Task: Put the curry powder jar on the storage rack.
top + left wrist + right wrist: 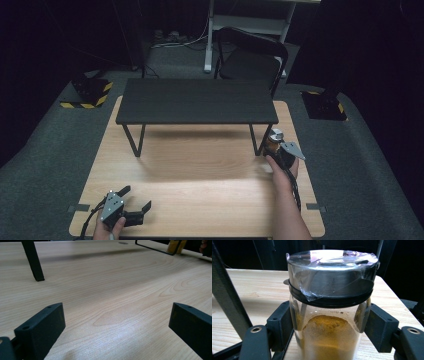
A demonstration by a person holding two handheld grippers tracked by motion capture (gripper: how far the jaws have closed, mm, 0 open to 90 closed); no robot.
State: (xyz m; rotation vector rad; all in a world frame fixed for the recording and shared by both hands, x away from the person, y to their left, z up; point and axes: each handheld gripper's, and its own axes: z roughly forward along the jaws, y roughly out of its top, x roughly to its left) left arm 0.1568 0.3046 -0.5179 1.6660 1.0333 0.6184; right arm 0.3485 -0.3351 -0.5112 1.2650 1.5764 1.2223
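On the pale wooden bench [200,175] in a dark room, my right gripper [329,327] pinches a spice jar [329,322], its base cut off, while my left gripper [115,327] sits spread.

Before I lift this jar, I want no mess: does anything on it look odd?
Yes: the spice jar in the right gripper has clear film wrapped unevenly over its metal lid, one corner hanging loose. No powder looks spilled.
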